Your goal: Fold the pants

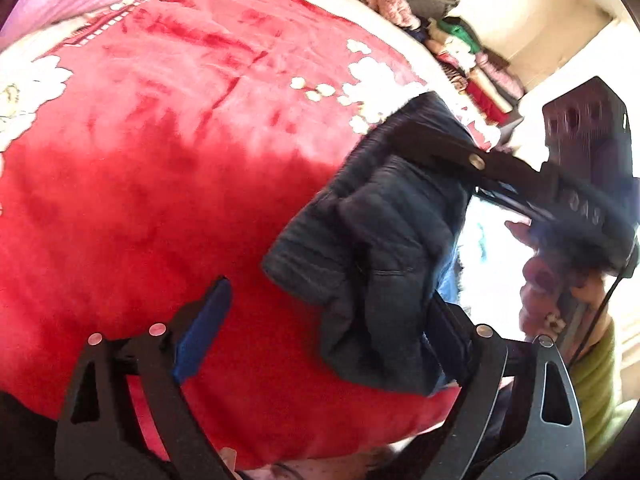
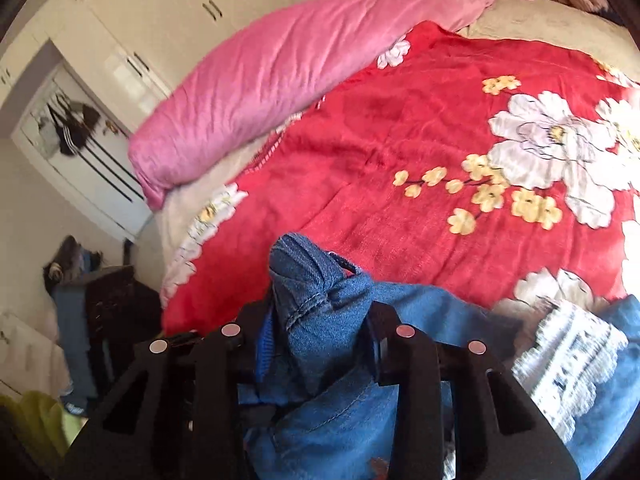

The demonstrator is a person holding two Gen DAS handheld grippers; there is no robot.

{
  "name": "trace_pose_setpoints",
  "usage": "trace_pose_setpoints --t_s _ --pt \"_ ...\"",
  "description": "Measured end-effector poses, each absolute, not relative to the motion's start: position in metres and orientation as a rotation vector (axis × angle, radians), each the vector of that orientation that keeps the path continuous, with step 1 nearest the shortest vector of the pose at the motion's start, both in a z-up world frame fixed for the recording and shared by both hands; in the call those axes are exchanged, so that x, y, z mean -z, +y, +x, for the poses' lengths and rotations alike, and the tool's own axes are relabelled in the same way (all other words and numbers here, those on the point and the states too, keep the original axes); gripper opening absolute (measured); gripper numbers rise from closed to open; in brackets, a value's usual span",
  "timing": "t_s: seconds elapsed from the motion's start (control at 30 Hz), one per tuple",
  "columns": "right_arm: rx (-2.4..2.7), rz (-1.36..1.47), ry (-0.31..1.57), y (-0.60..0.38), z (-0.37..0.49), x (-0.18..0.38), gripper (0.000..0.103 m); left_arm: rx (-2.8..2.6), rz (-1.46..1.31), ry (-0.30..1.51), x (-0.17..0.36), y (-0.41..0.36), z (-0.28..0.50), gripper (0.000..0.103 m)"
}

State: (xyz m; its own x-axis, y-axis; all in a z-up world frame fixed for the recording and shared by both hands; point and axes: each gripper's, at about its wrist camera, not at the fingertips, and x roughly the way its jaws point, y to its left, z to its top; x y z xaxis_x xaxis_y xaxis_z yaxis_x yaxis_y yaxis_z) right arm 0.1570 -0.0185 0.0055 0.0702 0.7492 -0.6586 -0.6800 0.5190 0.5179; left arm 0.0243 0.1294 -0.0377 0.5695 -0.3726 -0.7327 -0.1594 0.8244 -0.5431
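Observation:
The blue denim pants (image 1: 384,240) hang bunched above the red flowered blanket (image 1: 160,160). In the left wrist view they look dark and drape against my left gripper's right finger (image 1: 452,332). My left gripper (image 1: 324,320) stands wide open, with the blue-padded left finger (image 1: 204,324) clear of the cloth. My right gripper (image 1: 432,140) clamps the pants' upper edge there. In the right wrist view my right gripper (image 2: 320,340) is shut on a bunched fold of the pants (image 2: 316,300), which trail down to the lower right over the blanket (image 2: 400,160).
A rolled pink quilt (image 2: 300,80) lies along the blanket's far left side. White wardrobes (image 2: 180,12) stand behind it. A dark chair with clothes (image 2: 100,300) stands beside the bed. Stacked folded clothes (image 1: 472,64) line the bed's far edge. A white patterned cloth (image 2: 568,360) lies by the pants.

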Motion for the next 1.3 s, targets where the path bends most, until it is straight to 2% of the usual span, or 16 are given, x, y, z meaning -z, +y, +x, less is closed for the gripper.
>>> trace_pose_setpoints --t_s 0.23,0.27,0.3,0.33,0.43,0.53,0.57,0.7,0.9,1.0,1.03,1.07,1.23,1.3 --pt "-1.069 0.186 0.999 -0.076 0.16 -0.024 0.034 0.267 -0.613 0.975 0.024 0.085 0.046 0.084" --pt "-1.067 0.196 0.993 -0.083 0.161 -0.025 0.034 0.284 -0.605 0.976 0.02 0.077 0.049 0.082" --pt "-1.069 0.206 0.988 -0.091 0.161 -0.027 0.034 0.297 -0.595 0.975 0.017 0.068 0.051 0.073" --pt "-1.067 0.216 0.982 -0.098 0.161 -0.028 0.034 0.313 -0.585 0.97 0.013 0.059 0.053 0.068" --pt "-1.058 0.243 0.964 -0.121 0.163 -0.03 0.037 0.353 -0.519 0.963 0.001 0.032 0.059 0.065" --pt "-1.014 0.279 0.938 -0.154 0.159 -0.026 0.051 0.397 -0.459 0.95 -0.007 0.005 0.061 0.065" --pt "-0.967 0.285 0.938 -0.167 0.157 -0.023 0.061 0.417 -0.442 0.95 -0.008 -0.004 0.06 0.065" --pt "-0.804 0.361 0.982 -0.213 0.145 -0.003 0.066 0.474 -0.323 0.979 -0.004 -0.04 0.055 0.066" --pt "-0.76 0.41 1.02 -0.227 0.137 0.012 0.08 0.468 -0.233 1.017 0.009 -0.067 0.048 0.07" --pt "-0.753 0.327 1.038 -0.216 0.14 0.015 0.078 0.451 -0.224 1.026 0.011 -0.067 0.046 0.071" --pt "-0.723 0.252 1.047 -0.212 0.138 0.019 0.071 0.446 -0.225 1.03 0.012 -0.066 0.045 0.071" --pt "-0.683 0.167 1.052 -0.207 0.137 0.023 0.053 0.437 -0.226 1.034 0.013 -0.064 0.045 0.071" --pt "-0.644 0.159 1.05 -0.214 0.134 0.032 0.051 0.427 -0.233 1.043 0.011 -0.062 0.036 0.071" --pt "-0.657 0.163 1.025 -0.215 0.129 0.021 0.055 0.415 -0.241 1.044 0.009 -0.06 0.035 0.073"
